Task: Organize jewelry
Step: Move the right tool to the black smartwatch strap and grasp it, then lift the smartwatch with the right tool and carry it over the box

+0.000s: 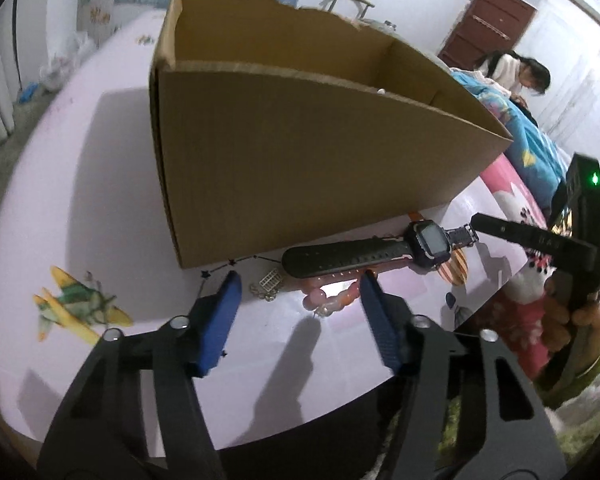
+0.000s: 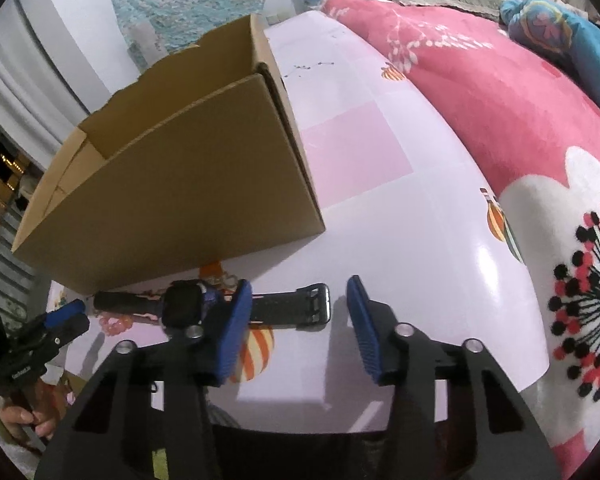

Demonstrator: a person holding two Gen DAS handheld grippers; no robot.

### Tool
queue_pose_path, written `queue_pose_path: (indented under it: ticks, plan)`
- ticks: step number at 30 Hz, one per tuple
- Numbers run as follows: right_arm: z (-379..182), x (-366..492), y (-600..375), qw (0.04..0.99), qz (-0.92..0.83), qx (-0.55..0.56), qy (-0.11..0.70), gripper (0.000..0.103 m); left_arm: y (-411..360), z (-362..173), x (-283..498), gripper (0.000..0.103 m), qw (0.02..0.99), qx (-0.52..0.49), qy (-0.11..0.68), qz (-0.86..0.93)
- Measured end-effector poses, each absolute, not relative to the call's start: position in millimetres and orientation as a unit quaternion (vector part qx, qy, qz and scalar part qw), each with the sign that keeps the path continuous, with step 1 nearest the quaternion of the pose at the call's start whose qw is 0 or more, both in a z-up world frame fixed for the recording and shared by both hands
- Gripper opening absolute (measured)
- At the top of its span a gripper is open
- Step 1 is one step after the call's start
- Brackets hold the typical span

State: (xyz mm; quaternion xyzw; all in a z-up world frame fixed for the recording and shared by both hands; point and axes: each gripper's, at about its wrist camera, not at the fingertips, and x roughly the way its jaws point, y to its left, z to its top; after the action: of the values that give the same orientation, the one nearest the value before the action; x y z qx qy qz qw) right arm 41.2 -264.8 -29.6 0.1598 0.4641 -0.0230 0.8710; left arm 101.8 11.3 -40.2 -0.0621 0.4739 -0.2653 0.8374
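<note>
Ideally, with the watch (image 1: 380,256) lying flat on the surface (image 1: 100,208) against the foot of the box (image 1: 300,152), both claws part-open and empty, the right claw (image 2: 300,304) should straddle the buckle strap and pinch it crosswise (the left claw (image 1: 300,292) hovers over pink beads (image 1: 332,296)).
</note>
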Motion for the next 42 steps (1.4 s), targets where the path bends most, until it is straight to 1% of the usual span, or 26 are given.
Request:
queue_pose_path:
  ticks: [2,6,21,22,24,28,30,33,37,41,42]
  plan:
    - [-32.5,43.3,-265.6,0.870,-0.026,0.156,0.468,0.040,10.8,-44.5,100.9,0.050,0.832,-0.077,0.480,-0.268]
    - [-37.8,45.1,-266.4,0.866,-0.027,0.155,0.474,0.036,8.2,-45.9,104.2,0.050,0.829,-0.092,0.481,-0.271]
    - [-41.5,47.2,-255.8,0.870,-0.024,0.133,0.475,0.036,-6.0,-45.4,115.6,0.050,0.826,-0.106,0.477,-0.280]
    - [-41.4,47.2,-255.8,0.870,-0.024,0.134,0.474,0.036,-6.4,-45.1,115.7,0.048,0.826,-0.107,0.477,-0.282]
    - [-41.2,46.8,-255.7,0.870,-0.024,0.135,0.474,0.036,-6.8,-41.3,113.6,0.046,0.828,-0.107,0.470,-0.287]
    - [-41.3,46.6,-256.1,0.870,-0.024,0.139,0.472,0.036,-5.3,-30.5,106.6,0.047,0.833,-0.112,0.448,-0.304]
    - [-41.3,46.4,-256.1,0.871,-0.024,0.138,0.471,0.036,-2.3,-25.9,104.4,0.046,0.831,-0.132,0.437,-0.318]
    - [-41.8,45.8,-255.5,0.872,-0.024,0.138,0.469,0.036,0.8,-24.3,104.7,0.043,0.821,-0.165,0.432,-0.336]
    - [-42.0,45.2,-255.6,0.873,-0.025,0.137,0.468,0.036,2.3,-33.5,108.0,0.042,0.796,-0.216,0.445,-0.349]
    - [-42.5,45.0,-255.6,0.873,-0.025,0.136,0.468,0.036,-4.8,-39.5,107.6,0.037,0.794,-0.214,0.456,-0.341]
    - [-42.4,45.0,-255.5,0.873,-0.025,0.136,0.468,0.036,-6.3,-39.3,107.5,0.034,0.795,-0.209,0.457,-0.339]
